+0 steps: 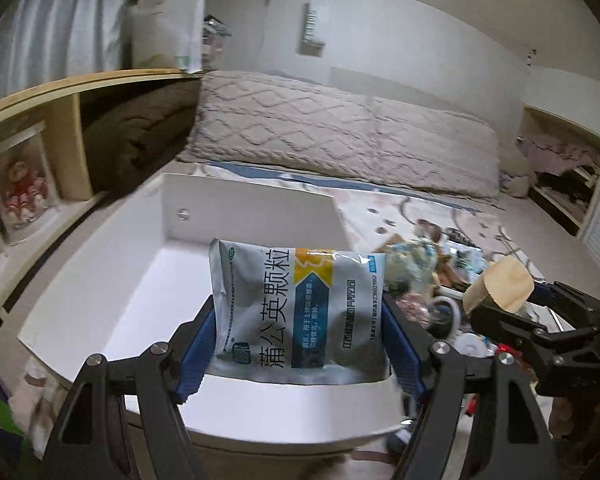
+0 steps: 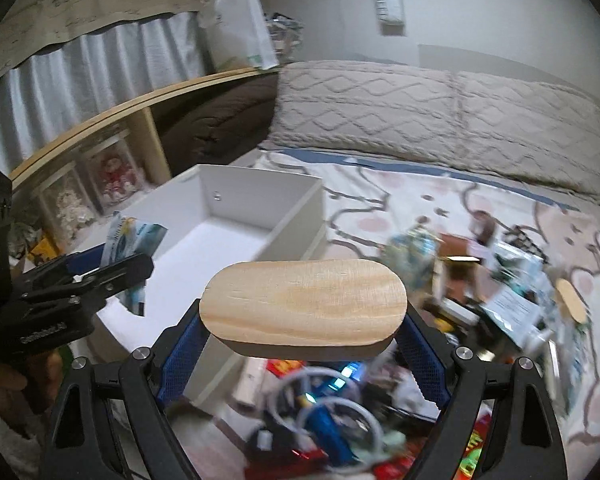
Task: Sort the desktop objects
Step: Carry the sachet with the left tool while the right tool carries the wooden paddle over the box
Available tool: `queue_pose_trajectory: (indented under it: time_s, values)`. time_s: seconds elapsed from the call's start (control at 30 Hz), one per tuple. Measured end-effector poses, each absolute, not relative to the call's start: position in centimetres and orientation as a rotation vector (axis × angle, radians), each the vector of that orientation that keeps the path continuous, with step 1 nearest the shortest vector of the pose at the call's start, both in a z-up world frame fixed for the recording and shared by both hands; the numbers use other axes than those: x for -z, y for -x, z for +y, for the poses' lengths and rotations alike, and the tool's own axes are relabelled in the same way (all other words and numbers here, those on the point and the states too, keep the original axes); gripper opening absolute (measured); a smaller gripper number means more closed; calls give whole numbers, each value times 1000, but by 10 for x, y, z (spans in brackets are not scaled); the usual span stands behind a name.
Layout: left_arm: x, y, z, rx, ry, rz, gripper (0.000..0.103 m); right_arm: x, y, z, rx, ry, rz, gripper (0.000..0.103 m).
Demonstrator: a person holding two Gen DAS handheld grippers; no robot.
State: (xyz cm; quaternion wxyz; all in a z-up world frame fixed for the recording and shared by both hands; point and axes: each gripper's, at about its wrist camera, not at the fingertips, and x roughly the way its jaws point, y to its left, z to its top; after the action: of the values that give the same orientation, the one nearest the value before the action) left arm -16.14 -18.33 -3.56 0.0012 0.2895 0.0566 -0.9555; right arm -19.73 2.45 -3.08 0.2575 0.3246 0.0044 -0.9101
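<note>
The left tool (image 1: 300, 320) grips a medicine sachet (image 1: 296, 304) above the white box (image 1: 100, 280); the right tool (image 2: 304, 320) clamps a wooden block (image 2: 304, 304) over blurred, perhaps mixed, clutter (image 2: 320, 412).

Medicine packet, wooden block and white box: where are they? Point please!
Medicine packet (image 1: 296, 312): left wrist view, middle of its printed front.
Wooden block (image 2: 304, 304): right wrist view, middle of its top face.
White box (image 1: 236, 204): left wrist view, far inside wall.
</note>
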Motion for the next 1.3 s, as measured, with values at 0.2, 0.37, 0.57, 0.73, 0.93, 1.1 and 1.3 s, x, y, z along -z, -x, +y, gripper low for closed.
queue_pose_trajectory:
  time_s: [0.2,0.37,0.57,0.73,0.93,1.1,1.3]
  values:
    - [37,169,-208,2953,-918,155,76,29,210,-14,2395,-872,30,90]
    - [41,178,-224,2927,-973,141,76,28,222,-44,2297,-891,89,90]
    - [51,192,-236,2897,-1068,65,76,33,235,-70,2172,-940,228,90]
    - [57,200,-243,2871,-1142,4,76,46,242,-85,2056,-995,338,90]
    - [59,208,-247,2884,-1241,-112,76,55,251,-107,1936,-1036,485,90]
    - [64,217,-251,2873,-1336,-223,76,63,259,-122,1828,-1067,602,90]
    - [68,225,-251,2884,-1469,-358,76,76,264,-136,1725,-1108,679,90]
